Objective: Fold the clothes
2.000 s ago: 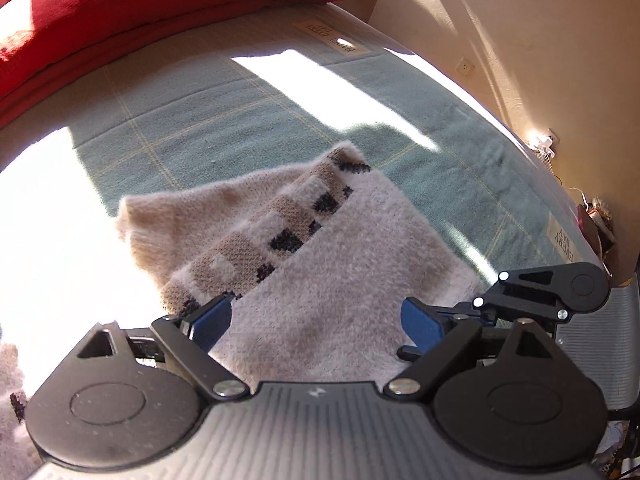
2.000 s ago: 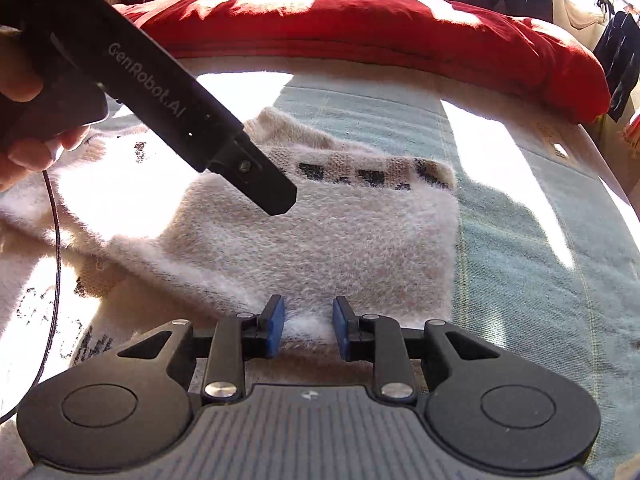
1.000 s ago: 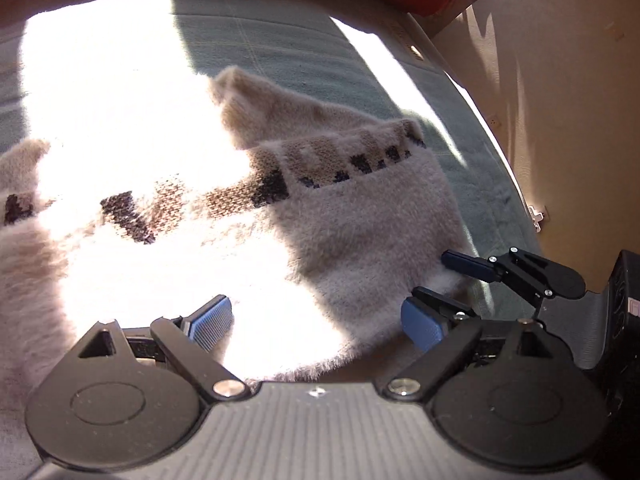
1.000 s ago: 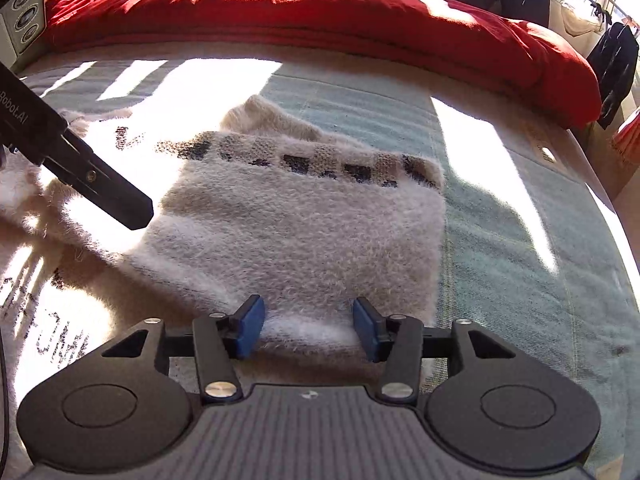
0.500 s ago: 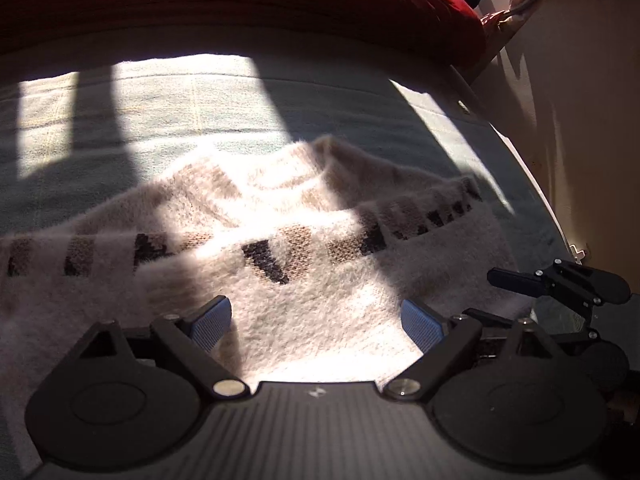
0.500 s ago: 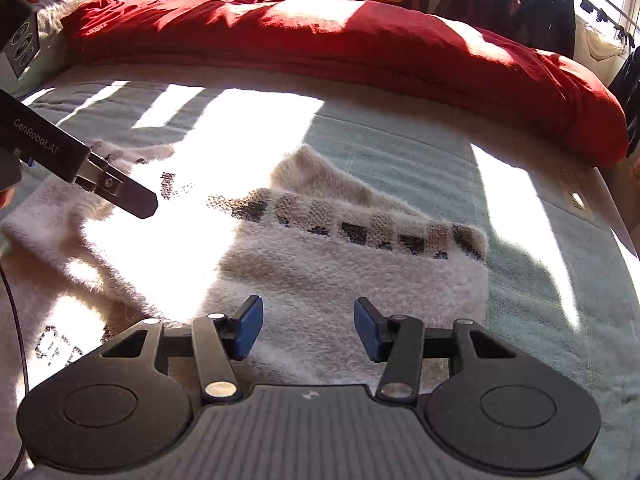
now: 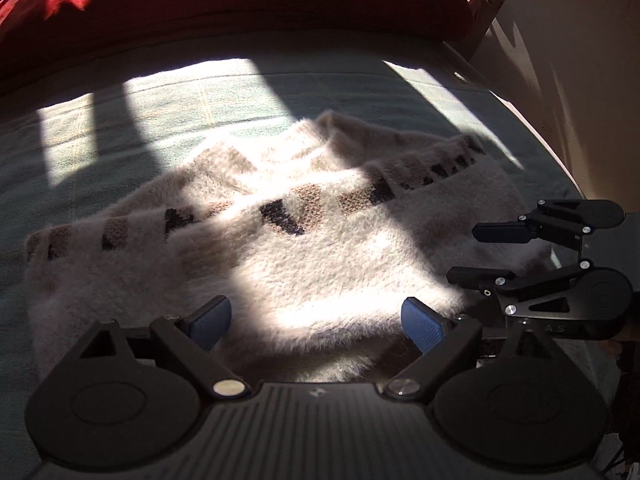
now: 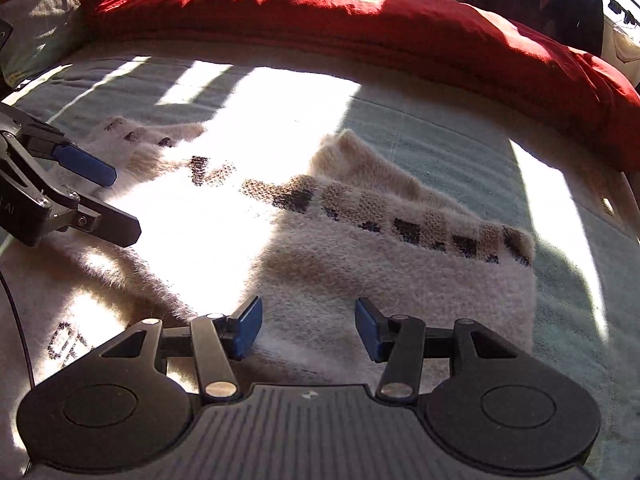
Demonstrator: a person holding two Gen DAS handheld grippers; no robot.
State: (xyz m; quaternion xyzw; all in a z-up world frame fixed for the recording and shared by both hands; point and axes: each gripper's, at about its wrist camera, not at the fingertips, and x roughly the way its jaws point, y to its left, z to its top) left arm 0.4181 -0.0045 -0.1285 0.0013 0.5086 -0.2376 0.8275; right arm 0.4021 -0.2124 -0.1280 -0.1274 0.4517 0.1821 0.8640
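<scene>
1. Left tongs [image 7: 316, 320] stood wide open above the near edge of the fuzzy cream knitted sweater with a brown-and-black checked band [image 7: 304, 248], gripping nothing.
2. Right tongs [image 8: 308, 326] were also spread apart and empty, poised over the sweater's near edge; their blue pads [image 8: 248, 326] held no cloth.
3. That sweater lay folded flat on the pale green blanket with thin yellow lines [image 8: 460, 136] covering the bed, its checked band running across the far side.
4. One fuzzy corner poked out beyond the band.
5. Along the far edge of the bed stretched a rumpled red duvet [image 8: 360, 20].
6. Strong sunlight and shadow fell in bars across everything.
</scene>
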